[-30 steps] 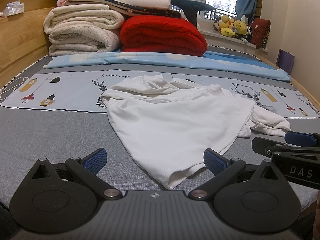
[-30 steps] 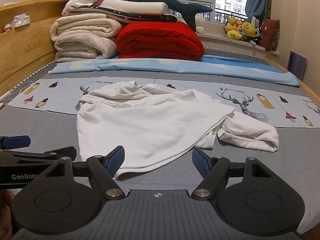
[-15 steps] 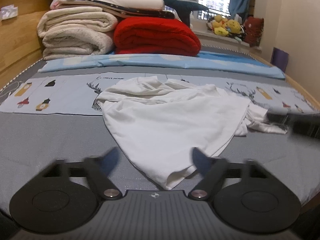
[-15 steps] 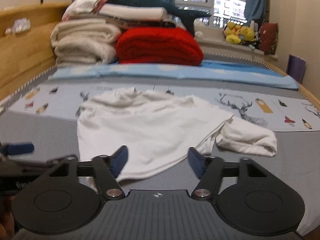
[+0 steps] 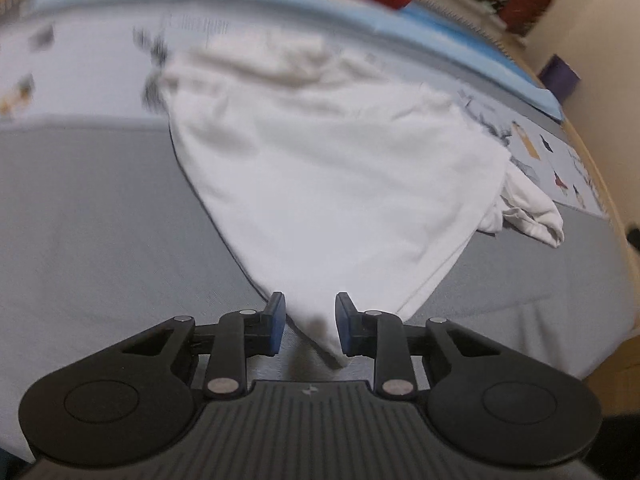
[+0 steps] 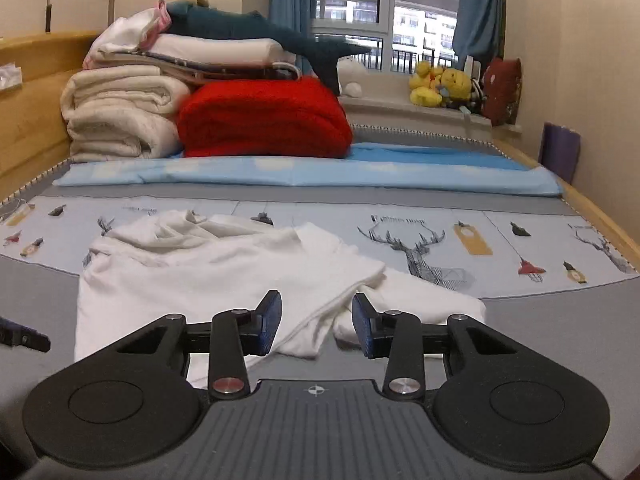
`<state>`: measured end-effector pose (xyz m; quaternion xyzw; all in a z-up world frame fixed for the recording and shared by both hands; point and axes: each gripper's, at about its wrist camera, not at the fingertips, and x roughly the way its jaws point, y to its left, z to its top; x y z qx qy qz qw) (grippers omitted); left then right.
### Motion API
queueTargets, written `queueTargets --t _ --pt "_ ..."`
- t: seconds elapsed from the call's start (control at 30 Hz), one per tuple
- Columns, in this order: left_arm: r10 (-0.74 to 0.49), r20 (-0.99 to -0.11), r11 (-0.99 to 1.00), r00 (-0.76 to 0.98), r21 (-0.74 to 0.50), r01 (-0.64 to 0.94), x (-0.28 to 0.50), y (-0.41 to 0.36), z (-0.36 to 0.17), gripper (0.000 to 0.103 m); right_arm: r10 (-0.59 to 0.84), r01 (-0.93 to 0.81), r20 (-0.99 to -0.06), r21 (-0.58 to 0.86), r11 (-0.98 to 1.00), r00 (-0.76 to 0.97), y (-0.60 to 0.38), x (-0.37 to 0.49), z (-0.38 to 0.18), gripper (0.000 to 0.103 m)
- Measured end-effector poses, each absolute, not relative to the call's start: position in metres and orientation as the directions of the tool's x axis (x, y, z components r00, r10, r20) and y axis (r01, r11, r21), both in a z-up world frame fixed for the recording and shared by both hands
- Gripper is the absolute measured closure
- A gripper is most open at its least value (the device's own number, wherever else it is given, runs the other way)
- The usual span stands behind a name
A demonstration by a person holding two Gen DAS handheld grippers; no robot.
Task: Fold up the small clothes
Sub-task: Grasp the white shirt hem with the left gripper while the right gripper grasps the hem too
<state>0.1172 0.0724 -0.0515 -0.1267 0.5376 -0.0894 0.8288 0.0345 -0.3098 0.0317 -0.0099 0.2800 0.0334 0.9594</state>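
Both grippers have dropped in closer and narrowed their jaws since a second ago. In the left wrist view, the left gripper (image 5: 309, 324) now straddles the near pointed corner of the white shirt (image 5: 340, 184), blue pads either side with gaps showing, so released, not yet pinching. The shirt lies crumpled on the grey bed (image 5: 88, 240), and the far half of this view is smeared with blur. Over to the right wrist view: the right gripper (image 6: 316, 326) hangs with jaws parted around the shirt's (image 6: 208, 276) folded right edge, just beside its one bunched sleeve (image 6: 420, 300). Behind sit one red blanket (image 6: 264, 118), a stack of cream bedding (image 6: 120, 120), one blue sheet (image 6: 320, 176), a window (image 6: 384, 8) and some yellow plush toys (image 6: 440, 88).
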Motion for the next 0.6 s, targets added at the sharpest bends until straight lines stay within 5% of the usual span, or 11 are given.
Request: queueTargets --t 0.17,0.3,0.43,0.6 --pt "-0.354 -0.891 0.91 0.284 -0.398 -0.114 0.143 0.071 -0.09 0.054 0.055 -0.094 -0.555 -0.042 0.995 0.83 -0.32 0.032 0.026 0.062" --pt "-0.311 -0.914 0.934 0.26 -0.345 -0.096 0.144 0.05 -0.099 0.053 0.036 -0.08 -0.559 -0.056 0.995 0.828 -0.326 0.03 0.025 0.062" --pt "-0.235 -0.924 0.969 0.301 -0.246 0.001 0.135 0.044 -0.089 0.098 0.009 -0.021 -0.58 -0.013 1.0 0.815 -0.338 0.034 0.022 0.062" --pt "-0.284 -0.879 0.957 0.383 -0.286 0.054 0.112 0.077 -0.053 0.1 -0.016 0.045 -0.6 0.033 0.998 0.8 -0.341 0.039 0.016 0.062"
